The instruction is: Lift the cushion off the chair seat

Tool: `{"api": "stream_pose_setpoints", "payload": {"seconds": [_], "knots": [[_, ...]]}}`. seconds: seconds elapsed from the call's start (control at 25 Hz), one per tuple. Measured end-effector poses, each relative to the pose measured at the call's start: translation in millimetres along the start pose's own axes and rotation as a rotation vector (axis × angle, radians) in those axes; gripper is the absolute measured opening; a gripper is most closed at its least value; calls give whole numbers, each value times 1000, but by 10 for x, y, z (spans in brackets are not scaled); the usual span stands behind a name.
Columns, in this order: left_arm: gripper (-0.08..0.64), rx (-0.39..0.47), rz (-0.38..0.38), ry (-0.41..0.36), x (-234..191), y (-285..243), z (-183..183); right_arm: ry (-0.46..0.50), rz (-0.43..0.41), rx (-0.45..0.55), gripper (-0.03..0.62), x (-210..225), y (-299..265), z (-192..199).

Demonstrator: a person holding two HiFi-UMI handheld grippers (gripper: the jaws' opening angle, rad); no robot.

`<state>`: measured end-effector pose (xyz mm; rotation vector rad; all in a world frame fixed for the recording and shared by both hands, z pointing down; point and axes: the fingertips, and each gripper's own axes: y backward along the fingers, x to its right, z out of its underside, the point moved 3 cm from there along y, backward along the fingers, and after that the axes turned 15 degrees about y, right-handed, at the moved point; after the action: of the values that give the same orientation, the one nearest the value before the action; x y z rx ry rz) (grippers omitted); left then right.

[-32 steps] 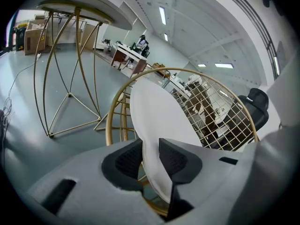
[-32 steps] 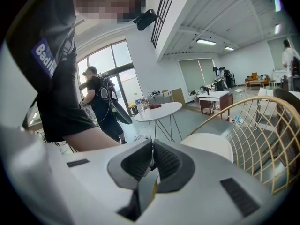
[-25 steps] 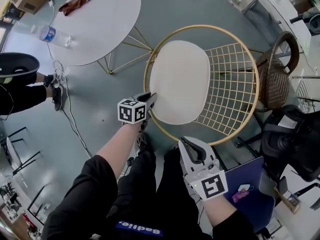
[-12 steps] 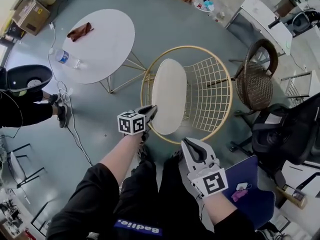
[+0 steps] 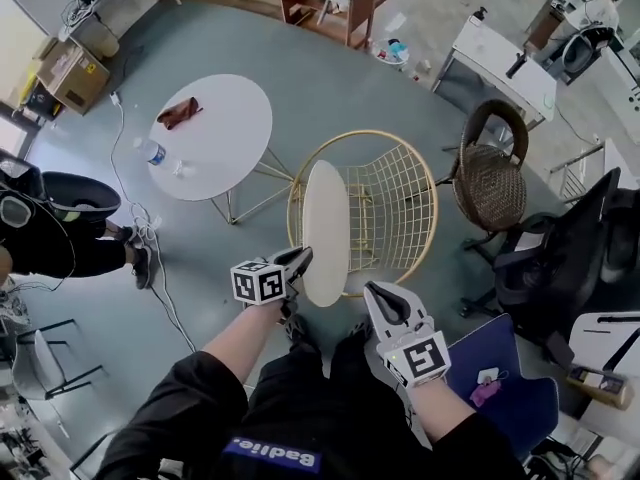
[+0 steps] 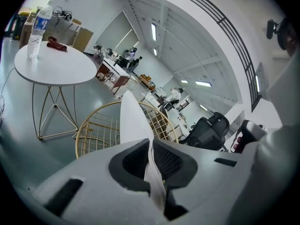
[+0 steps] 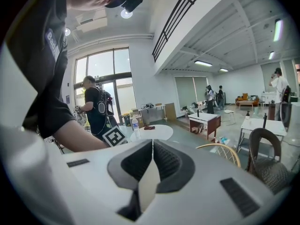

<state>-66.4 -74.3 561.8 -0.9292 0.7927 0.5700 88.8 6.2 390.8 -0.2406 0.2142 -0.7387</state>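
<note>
Grey-green flooring is spread under a round white table (image 5: 215, 128), on which a water bottle (image 5: 152, 152) and a reddish cloth (image 5: 180, 113) are laid. Beside it a gold wire chair (image 5: 400, 203) is placed, with a brown wicker chair (image 5: 490, 183) set further off. The white cushion (image 5: 325, 228) is tipped up on its edge over the front of the gold chair's seat; whether its lower edge touches the rim cannot be told. The cushion's near edge is clamped by the left gripper (image 5: 298, 258), and the white fabric is seen pinched between the closed jaws in the left gripper view. The right gripper (image 5: 375, 293) is held just beside the cushion's lower end, apart from it. Its jaws are pressed together at the tips, and nothing is seen reaching out beyond them.
</note>
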Motion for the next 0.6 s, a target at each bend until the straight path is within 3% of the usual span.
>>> {"api": "stream_pose_setpoints", "payload": {"seconds": [0.6], "knots": [[35,82,201,-66,1466,1261,146,45,7,82,31,-242,332,-622]]}}
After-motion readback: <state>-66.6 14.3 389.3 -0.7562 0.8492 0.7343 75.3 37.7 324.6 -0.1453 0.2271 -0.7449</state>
